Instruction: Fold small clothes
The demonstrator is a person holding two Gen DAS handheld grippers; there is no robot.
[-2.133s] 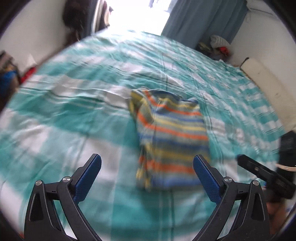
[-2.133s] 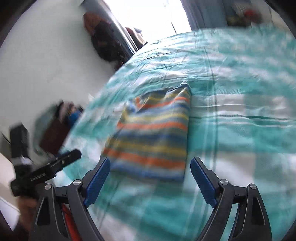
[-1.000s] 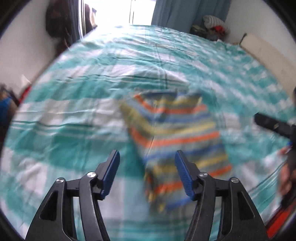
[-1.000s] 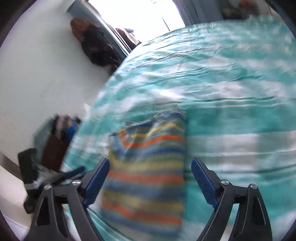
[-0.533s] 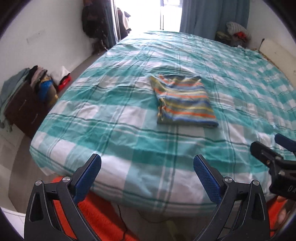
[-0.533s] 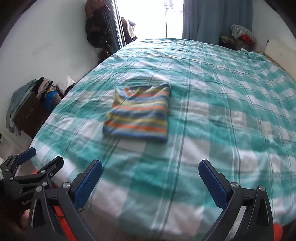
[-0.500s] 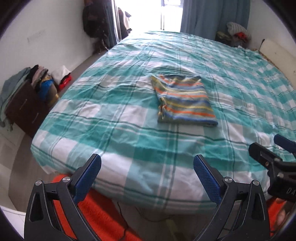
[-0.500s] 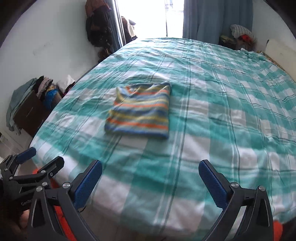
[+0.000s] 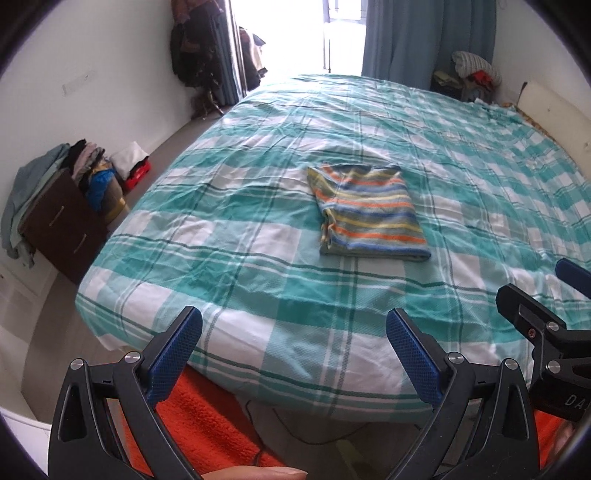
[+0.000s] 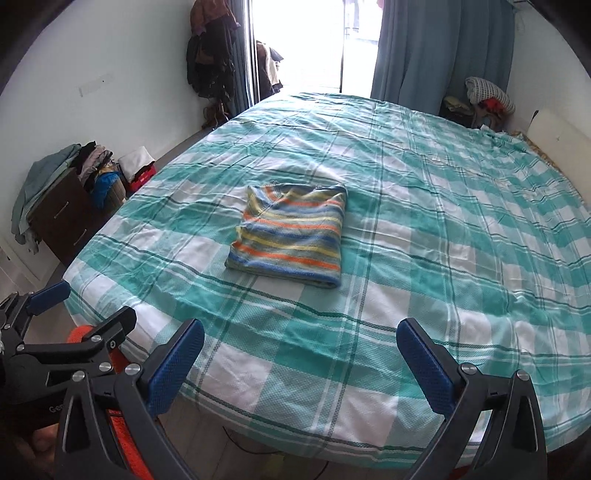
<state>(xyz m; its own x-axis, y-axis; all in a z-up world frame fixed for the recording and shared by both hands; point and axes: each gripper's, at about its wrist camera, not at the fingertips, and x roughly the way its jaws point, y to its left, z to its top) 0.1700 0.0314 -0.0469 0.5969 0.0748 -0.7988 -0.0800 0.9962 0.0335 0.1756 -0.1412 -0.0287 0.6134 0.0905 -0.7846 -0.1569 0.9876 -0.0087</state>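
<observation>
Lit brightly by daylight from the blown-out doorway (image 9: 295,33); sharp throughout, bowed and vignetted black at edges.

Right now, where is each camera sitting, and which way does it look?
Left wrist: sits on the left gripper, looks down the bed at the folded striped shirt; its open jaws and a fingertip show.
Right wrist: sits on the right gripper, same direction; open jaws show.
Both share the shirt, bed and curtain.
</observation>
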